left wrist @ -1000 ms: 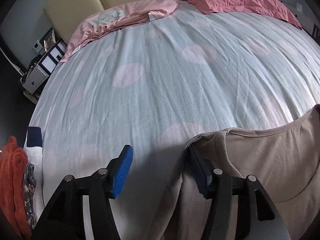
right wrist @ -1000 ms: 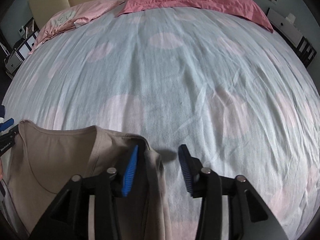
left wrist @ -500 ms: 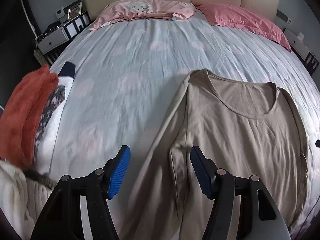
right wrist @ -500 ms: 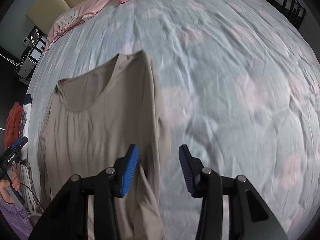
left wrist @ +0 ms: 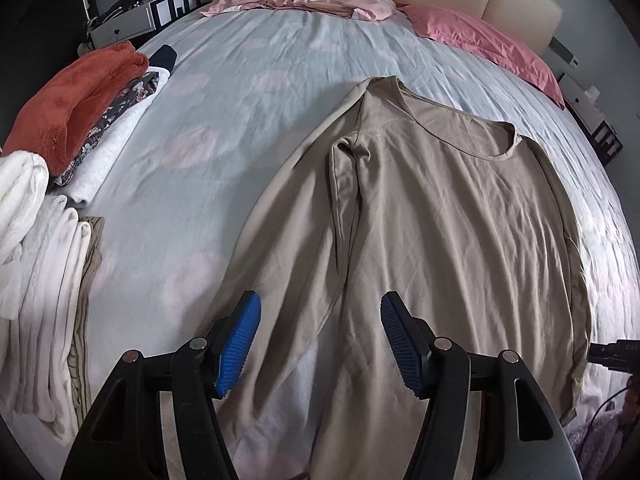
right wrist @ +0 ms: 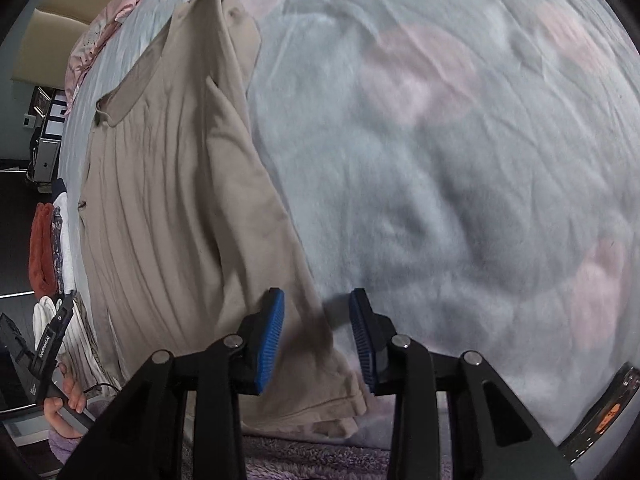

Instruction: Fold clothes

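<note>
Beige shirt (left wrist: pixel 440 216) spread flat on bed (left wrist: pixel 240 120); soft, light, floppy. Best pinched at hem corners. Left gripper (left wrist: pixel 320 340) and right gripper (right wrist: pixel 316 336) held spread, nothing grasped.

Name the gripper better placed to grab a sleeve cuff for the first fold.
Right. The right gripper hangs open directly over the sleeve cuff of the beige shirt. The left gripper, also open, hovers higher, between sleeve and body, with no cuff in its view.

Shirt (left wrist: pixel 440 216) flat on bed (left wrist: pixel 248 92); folded stack (left wrist: pixel 80 112) left of it; pillows (left wrist: pixel 480 36) behind.
</note>
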A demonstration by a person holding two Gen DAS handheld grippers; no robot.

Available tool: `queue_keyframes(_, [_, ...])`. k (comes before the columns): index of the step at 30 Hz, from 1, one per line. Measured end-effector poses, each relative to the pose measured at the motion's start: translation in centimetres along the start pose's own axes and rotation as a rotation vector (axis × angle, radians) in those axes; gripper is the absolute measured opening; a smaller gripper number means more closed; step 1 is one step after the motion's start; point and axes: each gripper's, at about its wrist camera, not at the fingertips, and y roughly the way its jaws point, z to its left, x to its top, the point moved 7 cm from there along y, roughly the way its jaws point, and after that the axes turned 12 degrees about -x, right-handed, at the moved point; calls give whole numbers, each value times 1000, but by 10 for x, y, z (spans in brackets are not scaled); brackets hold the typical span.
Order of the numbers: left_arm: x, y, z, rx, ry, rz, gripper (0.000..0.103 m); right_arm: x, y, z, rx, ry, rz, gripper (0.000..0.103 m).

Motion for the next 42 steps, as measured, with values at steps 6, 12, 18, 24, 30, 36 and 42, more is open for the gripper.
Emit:
queue_keyframes(6, [-4, -1, 3, -22, -16, -1, 64, -13, -12, 2, 25, 16, -75, 4])
queue_keyframes(12, [-4, -2, 2, -40, -14, -7, 64, -31, -60, 40, 96, -84, -264, 3])
queue_keyframes(18, [-3, 0, 1, -48, -21, 2, 64, -40, -57, 41, -4, -58, -306, 6])
queue_keyframes(24, [-3, 2, -5, -30, -15, 10, 64, -24, -21, -8, -81, 122, -194, 29])
queue_keyframes(30, [-8, 5, -6, 13, 6, 30, 64, -18, 2, -12, -180, 109, -110, 30])
queue_keyframes(36, [-10, 12, -2, 49, 2, 53, 64, -23, -14, 1, -153, 50, -186, 4])
queue_keyframes(42, [-11, 14, -1, 64, 13, 63, 64, -32, -55, 30, 44, -59, -346, 2])
